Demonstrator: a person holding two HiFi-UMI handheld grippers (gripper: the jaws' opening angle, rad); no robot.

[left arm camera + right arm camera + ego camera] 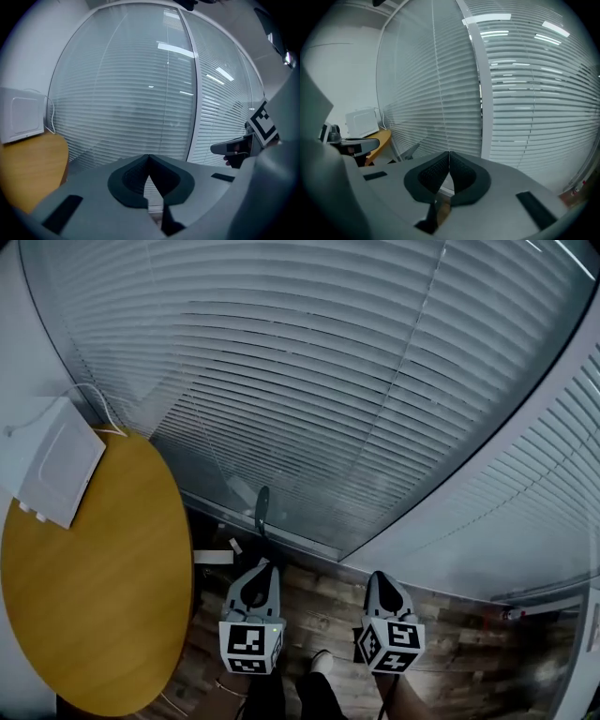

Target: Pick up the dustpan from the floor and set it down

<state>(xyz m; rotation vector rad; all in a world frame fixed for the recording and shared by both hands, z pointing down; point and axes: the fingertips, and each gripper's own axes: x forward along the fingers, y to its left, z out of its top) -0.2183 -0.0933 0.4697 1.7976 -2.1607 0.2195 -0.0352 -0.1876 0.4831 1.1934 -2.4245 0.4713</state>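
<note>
Jaws of the left gripper and right gripper are pressed together, empty, facing window blinds.

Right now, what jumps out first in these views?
Slatted blinds fill the upper frame. A round wooden table sits at left, a white box on its far edge. Bottom centre, the left gripper and right gripper are shut and empty above the plank floor.

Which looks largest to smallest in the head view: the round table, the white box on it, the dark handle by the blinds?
Largest: round table. Then white box. Smallest: dark handle. The gaps are plain.
</note>
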